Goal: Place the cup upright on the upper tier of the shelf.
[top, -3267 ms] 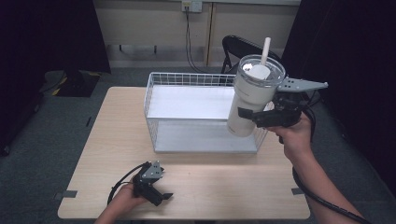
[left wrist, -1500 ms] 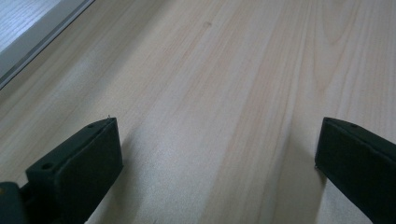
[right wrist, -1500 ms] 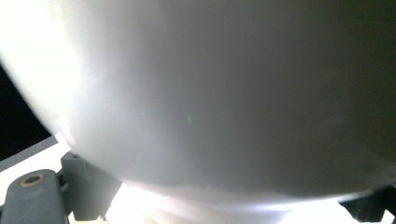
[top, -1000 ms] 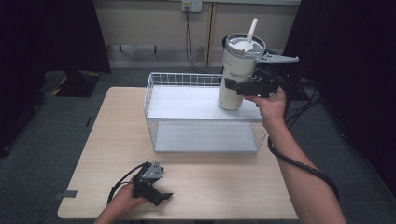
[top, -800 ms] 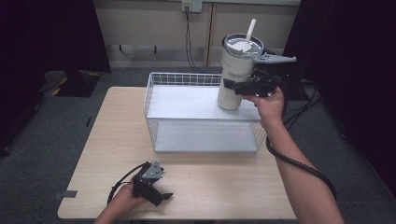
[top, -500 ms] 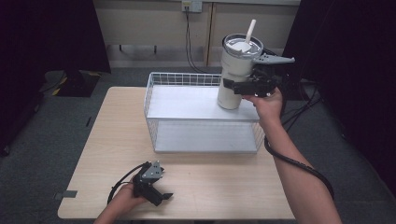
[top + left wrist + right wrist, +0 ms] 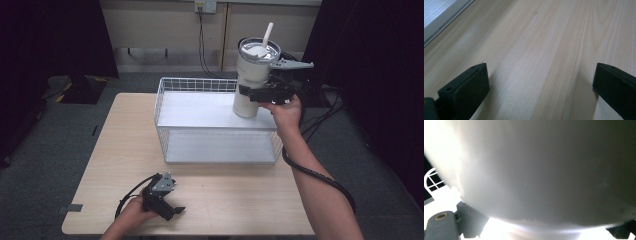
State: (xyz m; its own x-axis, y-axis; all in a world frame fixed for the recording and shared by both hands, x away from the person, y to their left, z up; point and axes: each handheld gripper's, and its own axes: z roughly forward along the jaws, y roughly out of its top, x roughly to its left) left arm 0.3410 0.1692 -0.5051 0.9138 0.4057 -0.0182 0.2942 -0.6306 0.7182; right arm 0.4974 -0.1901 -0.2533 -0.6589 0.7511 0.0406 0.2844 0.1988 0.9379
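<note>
A tall white tumbler (image 7: 251,75) with a clear lid and a white straw hangs upright over the back right corner of the white wire basket (image 7: 165,107). My right gripper (image 7: 255,92) is shut on the tumbler around its body; its pale wall (image 7: 544,170) looms right in front of the right gripper view. Down at the table's near left my left gripper (image 7: 172,210) rests on the wood, open, with bare tabletop (image 7: 541,62) between its fingers (image 7: 466,87).
The basket occupies the back middle of the light wooden table (image 7: 100,150). A black cable trails from the right gripper off the table's right side. Dark curtains stand at both sides, and a wall with cables runs behind the table.
The right gripper has carried the tumbler from beyond the basket's right side to the back and left, over its back right corner, and since a second ago it sank slightly. The left gripper stayed still.
</note>
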